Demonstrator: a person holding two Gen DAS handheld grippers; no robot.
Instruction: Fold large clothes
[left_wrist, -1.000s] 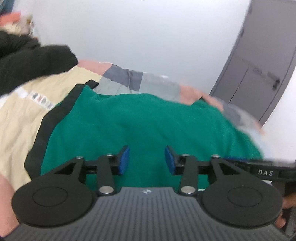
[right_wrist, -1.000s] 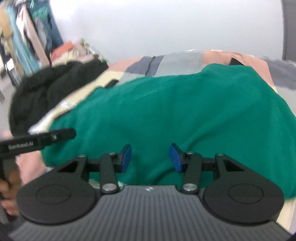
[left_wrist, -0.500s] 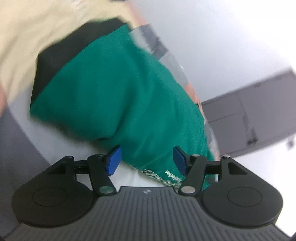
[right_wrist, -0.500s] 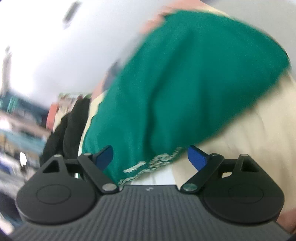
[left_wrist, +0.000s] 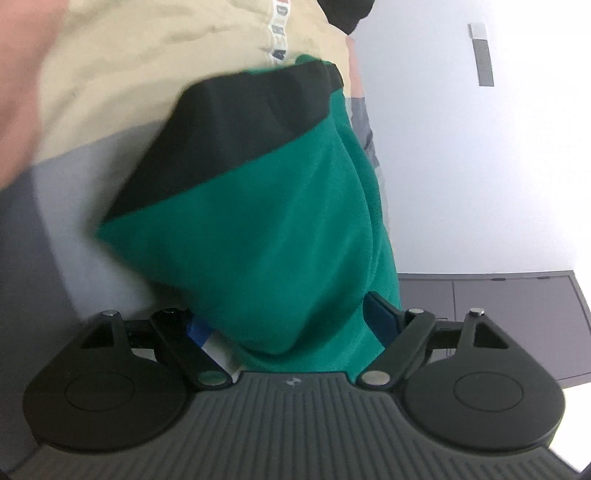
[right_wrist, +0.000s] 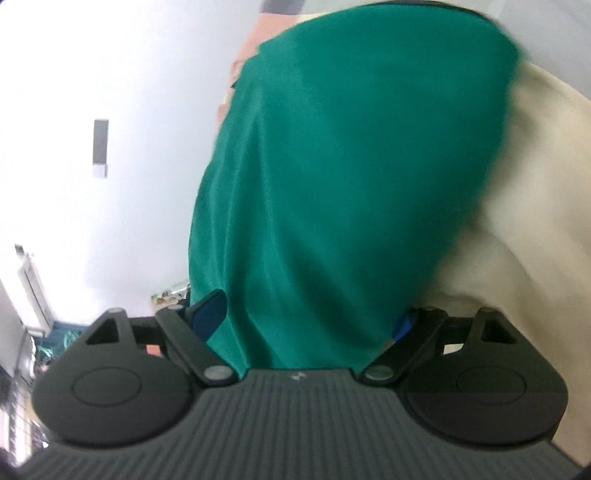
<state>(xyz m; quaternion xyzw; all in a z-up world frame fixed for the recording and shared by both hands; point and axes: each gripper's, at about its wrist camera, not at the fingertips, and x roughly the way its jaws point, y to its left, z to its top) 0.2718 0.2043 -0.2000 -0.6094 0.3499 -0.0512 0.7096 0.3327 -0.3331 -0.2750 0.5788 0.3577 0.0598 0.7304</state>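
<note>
Right now the green garment (left_wrist: 266, 236) lies spread on the bed, over a beige cover (left_wrist: 147, 62), its black band (left_wrist: 236, 133) at the far left edge. Both tools sit low at its near edge. The left gripper (left_wrist: 288, 325) has just been opening its jaws, which stand wide with a fold of green cloth between them, the blue pads (left_wrist: 378, 317) not pressing it. The right gripper (right_wrist: 306, 325) has also just been opening; its jaws straddle the same cloth loosely. A grey door (left_wrist: 498, 310) stands beyond.
</note>
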